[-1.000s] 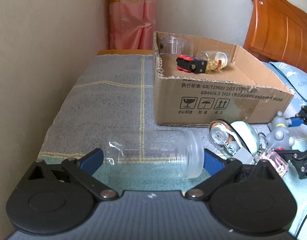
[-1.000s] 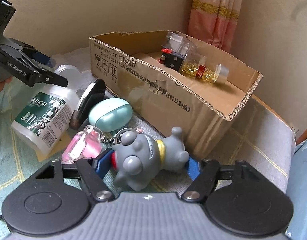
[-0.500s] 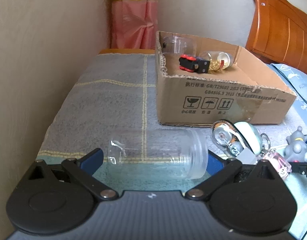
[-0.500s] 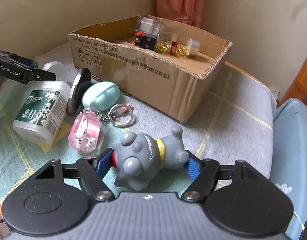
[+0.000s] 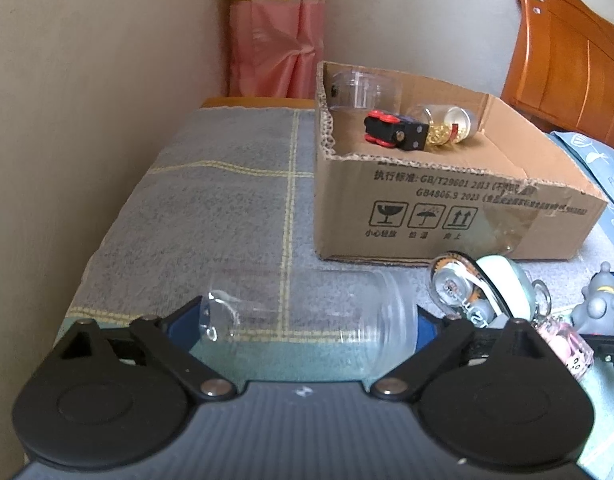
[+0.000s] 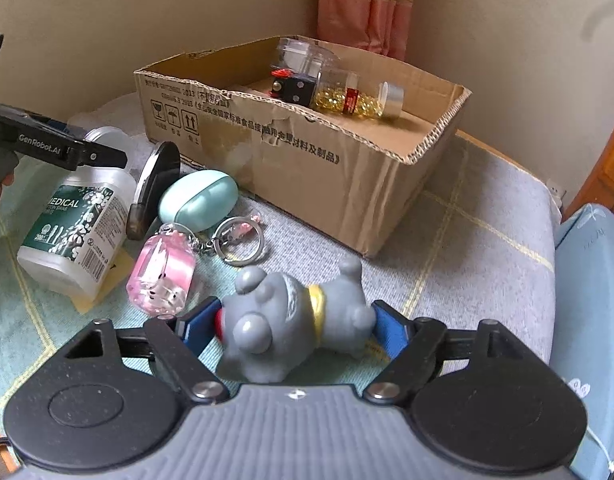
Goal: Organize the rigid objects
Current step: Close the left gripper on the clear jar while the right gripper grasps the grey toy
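Note:
My left gripper is shut on a clear plastic jar lying crosswise between its blue pads, in front of the cardboard box. My right gripper is shut on a grey toy figure with a yellow collar, held above the blanket. The box holds a clear container, a black and red block and a bottle of yellow capsules. The left gripper's finger shows in the right wrist view.
On the blanket lie a white "Medical" bottle, a mint green case, a pink keychain charm, a black-rimmed round disc. A wall and pink curtain stand behind the box; a wooden headboard is at right.
My right gripper has lifted and carried the grey toy back and right, away from the pile. The left gripper has kept the jar and shifted slightly toward the box.

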### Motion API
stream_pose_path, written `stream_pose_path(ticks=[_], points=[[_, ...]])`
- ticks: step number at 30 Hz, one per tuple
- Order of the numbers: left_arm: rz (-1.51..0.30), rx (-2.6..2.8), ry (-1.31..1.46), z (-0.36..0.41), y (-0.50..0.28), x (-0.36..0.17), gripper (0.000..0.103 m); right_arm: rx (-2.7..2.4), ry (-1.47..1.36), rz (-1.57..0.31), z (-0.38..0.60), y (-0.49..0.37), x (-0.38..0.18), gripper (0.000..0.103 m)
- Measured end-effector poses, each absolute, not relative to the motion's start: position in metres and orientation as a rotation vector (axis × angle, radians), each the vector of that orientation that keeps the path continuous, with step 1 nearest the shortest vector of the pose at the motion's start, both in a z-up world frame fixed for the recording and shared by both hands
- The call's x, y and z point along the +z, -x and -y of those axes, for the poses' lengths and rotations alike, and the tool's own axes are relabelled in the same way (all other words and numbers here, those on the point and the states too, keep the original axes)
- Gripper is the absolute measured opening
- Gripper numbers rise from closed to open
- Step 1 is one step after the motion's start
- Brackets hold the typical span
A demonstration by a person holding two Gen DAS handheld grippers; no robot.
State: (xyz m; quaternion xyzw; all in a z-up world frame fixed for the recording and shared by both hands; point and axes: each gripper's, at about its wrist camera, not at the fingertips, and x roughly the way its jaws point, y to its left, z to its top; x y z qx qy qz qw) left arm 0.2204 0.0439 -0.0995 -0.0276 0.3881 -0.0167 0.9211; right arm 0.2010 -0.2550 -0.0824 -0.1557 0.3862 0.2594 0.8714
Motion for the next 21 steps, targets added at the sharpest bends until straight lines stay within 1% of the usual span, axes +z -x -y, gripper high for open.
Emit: stream_pose_path(ticks=[1,5,8,15,21], points=[[-0.796,-0.036,0.056,-0.044,-0.22,-0.099,0.091,0.547,0.328,-0.805,0.255,-0.202,-0.083,0.085],[-0.804,-0.041,0.057,-0.045,-0.223,-0.099,0.091,0.559,0.332,-0.803,0.253,-0.205,-0.081,0.083],[-0.805,-0.047,0.049,-0.047,-0.223,-0.096,0.091,0.566,0.327,-0.802,0.252,-0.205,-0.079,0.078],[-0.799,-0.091,0.012,-0.047,-0.22,-0.082,0.091,0.514,0.311,-0.818,0.257,-0.207,-0.075,0.077],[-0.761,-0.158,-0.036,-0.044,-0.207,-0.048,0.091,0.518,0.306,-0.804,0.262,-0.203,-0.058,0.077]])
